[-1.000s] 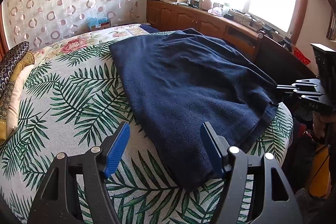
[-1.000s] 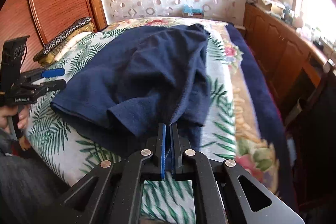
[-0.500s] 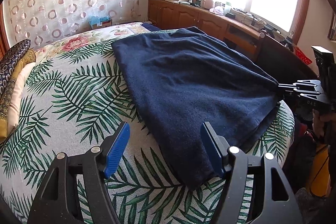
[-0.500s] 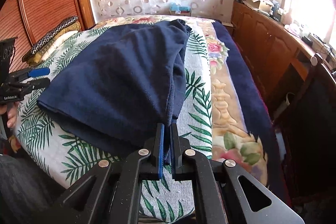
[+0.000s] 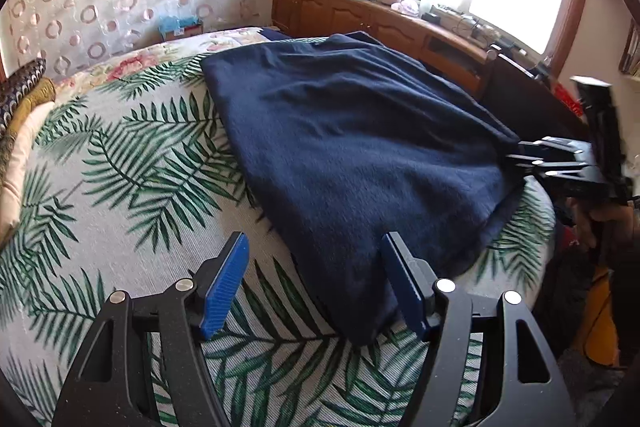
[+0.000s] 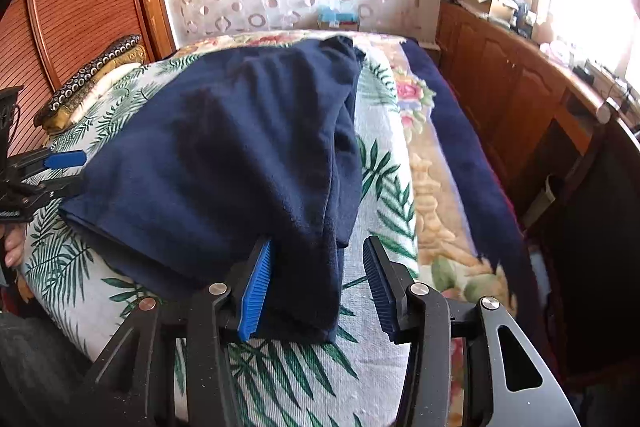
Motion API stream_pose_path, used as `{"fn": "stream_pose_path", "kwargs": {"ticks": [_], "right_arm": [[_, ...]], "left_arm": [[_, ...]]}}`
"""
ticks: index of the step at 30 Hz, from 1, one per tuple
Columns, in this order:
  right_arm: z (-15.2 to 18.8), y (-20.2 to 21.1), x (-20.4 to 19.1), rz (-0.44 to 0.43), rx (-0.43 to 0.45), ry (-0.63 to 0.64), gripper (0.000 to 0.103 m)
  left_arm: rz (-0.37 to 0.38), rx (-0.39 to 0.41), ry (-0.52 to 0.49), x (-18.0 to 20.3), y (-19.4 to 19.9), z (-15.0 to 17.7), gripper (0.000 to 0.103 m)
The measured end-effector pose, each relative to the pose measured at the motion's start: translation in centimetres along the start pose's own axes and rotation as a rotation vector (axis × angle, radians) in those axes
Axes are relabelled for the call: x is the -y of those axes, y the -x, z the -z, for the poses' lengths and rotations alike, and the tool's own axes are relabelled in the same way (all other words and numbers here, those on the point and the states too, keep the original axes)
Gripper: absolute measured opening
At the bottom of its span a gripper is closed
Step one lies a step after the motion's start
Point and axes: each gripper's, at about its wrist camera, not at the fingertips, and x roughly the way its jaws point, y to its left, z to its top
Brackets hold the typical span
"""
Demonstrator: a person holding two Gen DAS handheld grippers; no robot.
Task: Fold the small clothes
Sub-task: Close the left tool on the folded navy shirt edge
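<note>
A dark navy garment (image 5: 360, 155) lies folded over on the palm-leaf bedspread (image 5: 120, 179). My left gripper (image 5: 316, 287) is open just above the bed, its near corner of the cloth lying between the blue pads (image 5: 224, 287). My right gripper (image 6: 316, 287) is open, with the garment's corner (image 6: 304, 267) lying loose between its fingers. The right gripper shows at the garment's far right corner in the left wrist view (image 5: 552, 163). The left gripper shows at the left edge in the right wrist view (image 6: 44, 171).
A wooden cabinet (image 5: 380, 23) cluttered with items runs under the window beside the bed. Pillows (image 6: 92, 83) are stacked at the headboard. A dark blanket strip (image 6: 460, 147) lies along the bed's right side. A tissue box (image 5: 180, 27) sits at the curtain.
My right gripper was shut on the garment's corner and has now opened, letting the cloth lie on the bed. The garment has flattened out. My left gripper stayed open.
</note>
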Motion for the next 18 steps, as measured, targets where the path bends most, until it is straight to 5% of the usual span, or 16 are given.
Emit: {"fn": "stream_pose_path", "kwargs": {"ticks": [7, 16, 18], "right_arm": [[0.3, -0.8, 0.0, -0.005, -0.012, -0.012, 0.05], [0.7, 0.1, -1.1, -0.026, -0.019, 0.034, 0.051], [0.8, 0.1, -1.0, -0.033, -0.016, 0.031, 0.041]], "left_arm": [[0.021, -0.023, 0.0, -0.1, 0.3, 0.7, 0.046], [0.047, -0.058, -0.006, 0.0, -0.4, 1.0, 0.044], [0.072, -0.061, -0.009, 0.1, -0.5, 1.0, 0.027]]}}
